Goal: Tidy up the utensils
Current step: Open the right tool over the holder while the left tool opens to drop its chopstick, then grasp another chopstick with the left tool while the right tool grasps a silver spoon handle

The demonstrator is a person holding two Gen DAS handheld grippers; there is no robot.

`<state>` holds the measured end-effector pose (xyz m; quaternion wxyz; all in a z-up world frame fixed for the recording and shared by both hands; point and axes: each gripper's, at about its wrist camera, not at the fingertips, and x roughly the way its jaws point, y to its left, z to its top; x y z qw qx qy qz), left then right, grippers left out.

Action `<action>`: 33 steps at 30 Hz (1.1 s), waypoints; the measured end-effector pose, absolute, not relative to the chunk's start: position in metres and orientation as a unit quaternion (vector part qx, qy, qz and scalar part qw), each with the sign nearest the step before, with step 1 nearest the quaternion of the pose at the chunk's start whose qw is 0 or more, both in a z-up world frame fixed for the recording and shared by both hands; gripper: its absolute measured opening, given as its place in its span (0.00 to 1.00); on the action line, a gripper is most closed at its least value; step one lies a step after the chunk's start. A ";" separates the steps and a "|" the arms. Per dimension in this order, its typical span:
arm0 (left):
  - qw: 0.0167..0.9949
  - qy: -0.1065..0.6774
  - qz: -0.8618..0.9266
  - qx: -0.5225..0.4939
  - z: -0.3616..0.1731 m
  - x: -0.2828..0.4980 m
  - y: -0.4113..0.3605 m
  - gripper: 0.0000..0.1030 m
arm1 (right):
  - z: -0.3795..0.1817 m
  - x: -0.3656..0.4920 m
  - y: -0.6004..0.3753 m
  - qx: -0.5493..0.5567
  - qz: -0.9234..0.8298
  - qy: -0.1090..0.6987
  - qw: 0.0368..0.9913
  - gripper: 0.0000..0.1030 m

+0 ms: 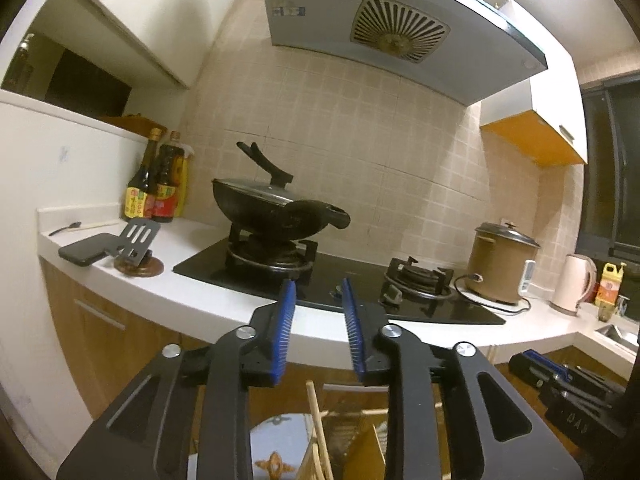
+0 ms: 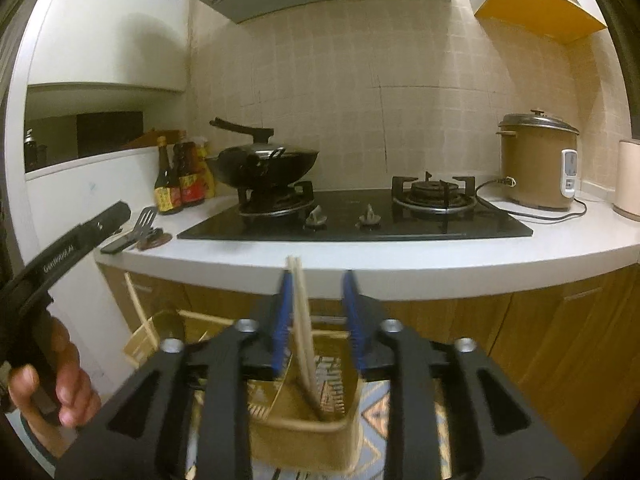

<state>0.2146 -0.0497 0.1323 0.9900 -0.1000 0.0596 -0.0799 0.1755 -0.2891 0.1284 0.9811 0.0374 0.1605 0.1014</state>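
My right gripper [image 2: 316, 276] is open; a pair of pale wooden chopsticks [image 2: 302, 320] stands between its blue pads, leaning against the left pad, with the lower ends inside a wooden utensil holder [image 2: 312, 428] below. My left gripper [image 1: 319, 286] is open and empty, held in front of the counter edge. The holder [image 1: 360, 440] and a chopstick [image 1: 318, 428] show under it. A slotted black spatula [image 1: 134, 240] leans on a round brown stand on the counter at left, and a spoon [image 1: 66, 228] lies behind it.
A black wok with lid [image 1: 276, 204] sits on the left burner of the glass hob [image 1: 340, 280]. Sauce bottles [image 1: 156, 184] stand at the left wall. A brown rice cooker [image 1: 500, 264], a kettle [image 1: 572, 284] and a sink [image 1: 616, 334] are at right. A phone [image 1: 84, 254] lies by the spatula.
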 end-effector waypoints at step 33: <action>0.866 0.463 -0.188 0.009 0.005 0.103 -0.018 0.40 | 0.036 0.026 -0.248 0.028 0.125 0.478 0.869 0.56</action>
